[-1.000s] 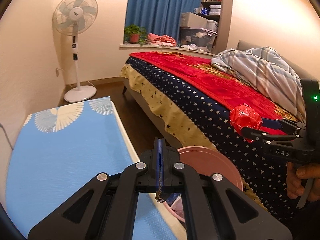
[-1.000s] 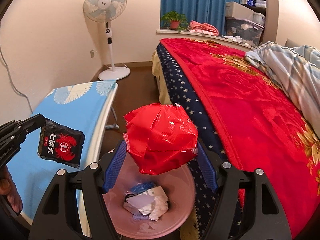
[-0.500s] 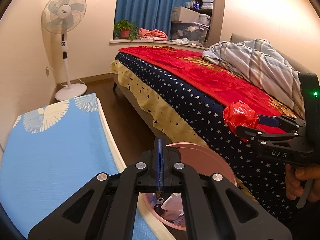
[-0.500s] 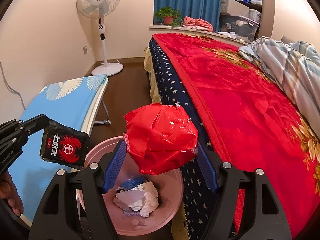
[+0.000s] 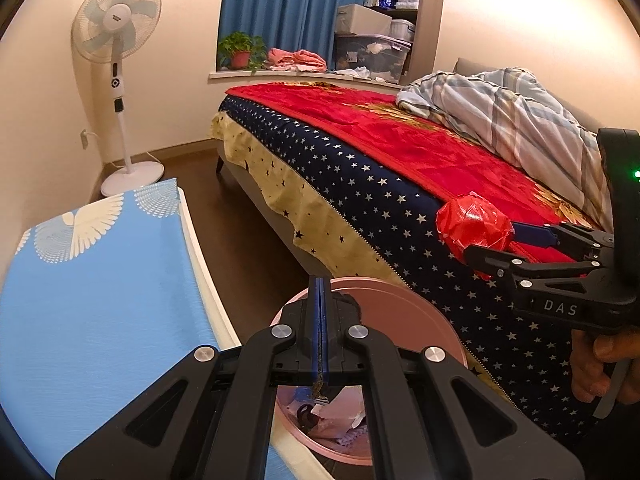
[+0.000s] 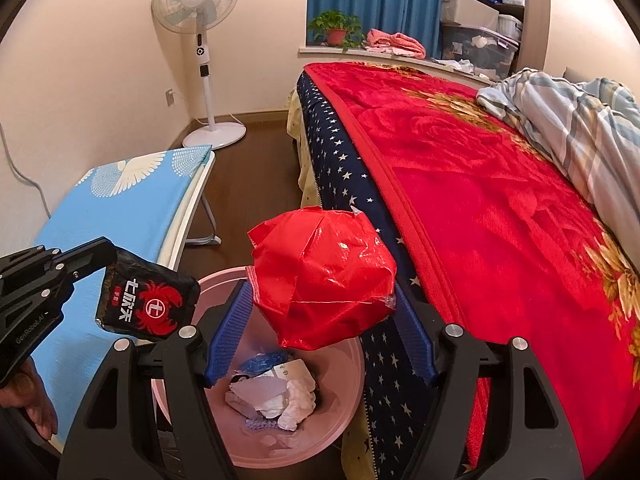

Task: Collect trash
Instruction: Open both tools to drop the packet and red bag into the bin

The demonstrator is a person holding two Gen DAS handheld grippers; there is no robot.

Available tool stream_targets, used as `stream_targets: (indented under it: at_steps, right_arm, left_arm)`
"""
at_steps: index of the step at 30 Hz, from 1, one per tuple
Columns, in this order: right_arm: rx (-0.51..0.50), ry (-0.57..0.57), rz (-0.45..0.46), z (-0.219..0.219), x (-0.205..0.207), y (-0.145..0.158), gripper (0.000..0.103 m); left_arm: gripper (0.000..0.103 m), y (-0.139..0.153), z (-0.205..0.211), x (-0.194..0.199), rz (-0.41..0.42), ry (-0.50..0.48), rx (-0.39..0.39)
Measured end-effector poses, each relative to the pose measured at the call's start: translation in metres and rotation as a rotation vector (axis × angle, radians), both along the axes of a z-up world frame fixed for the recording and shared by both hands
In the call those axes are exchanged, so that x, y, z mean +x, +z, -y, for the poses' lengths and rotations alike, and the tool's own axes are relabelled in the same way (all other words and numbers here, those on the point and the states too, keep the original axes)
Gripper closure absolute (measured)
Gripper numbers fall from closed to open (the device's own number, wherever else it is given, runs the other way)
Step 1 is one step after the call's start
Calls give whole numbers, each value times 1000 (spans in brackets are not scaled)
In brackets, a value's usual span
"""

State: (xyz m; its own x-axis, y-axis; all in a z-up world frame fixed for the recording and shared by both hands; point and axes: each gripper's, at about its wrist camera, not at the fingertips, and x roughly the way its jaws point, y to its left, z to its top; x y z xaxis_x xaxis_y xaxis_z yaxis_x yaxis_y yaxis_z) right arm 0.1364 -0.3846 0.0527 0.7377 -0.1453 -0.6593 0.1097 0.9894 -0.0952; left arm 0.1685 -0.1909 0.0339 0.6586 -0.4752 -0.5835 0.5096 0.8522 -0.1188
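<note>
A pink trash bin (image 6: 352, 364) stands on the floor between the bed and a low blue table, with crumpled paper (image 6: 276, 396) inside; it also shows in the left wrist view (image 5: 408, 300). My right gripper (image 6: 320, 340) is shut on a crumpled red plastic wrapper (image 6: 320, 276), held above the bin; the wrapper also shows in the left wrist view (image 5: 472, 226). My left gripper (image 5: 320, 344) is shut on a black snack packet (image 6: 148, 304) with a red crab print, held over the bin's left rim. In the left wrist view only the packet's thin edge (image 5: 320, 384) shows.
A bed (image 6: 480, 184) with a red blanket and a starred navy cover fills the right. A low table with a blue cover (image 5: 92, 272) stands on the left. A white standing fan (image 5: 116, 80) is in the far corner. Dark wood floor (image 5: 192, 168) runs between.
Both grippers have moved toward the pink bin with their loads still held. The bin now sits larger and more centred under them.
</note>
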Motion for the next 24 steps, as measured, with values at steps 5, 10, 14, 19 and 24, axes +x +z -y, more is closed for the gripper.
stream_targets:
  at_steps: [5, 10, 14, 19, 24]
  right_arm:
    - [19, 4, -5, 0, 1, -1, 30]
    - [27, -20, -3, 3, 1, -1, 15]
    - [39, -38, 3, 11, -1, 1, 14]
    - [29, -49, 46, 14, -11, 14, 10]
    - [40, -57, 157, 5, -38, 42, 5]
  left_arm:
    - [102, 0, 1, 0, -14, -26, -34]
    - [74, 0, -5, 0, -26, -19, -58]
    - [74, 6, -13, -6, -3, -16, -54]
    - [66, 16, -30, -17, 25, 6, -74]
    - [45, 31, -43, -33, 58, 16, -99]
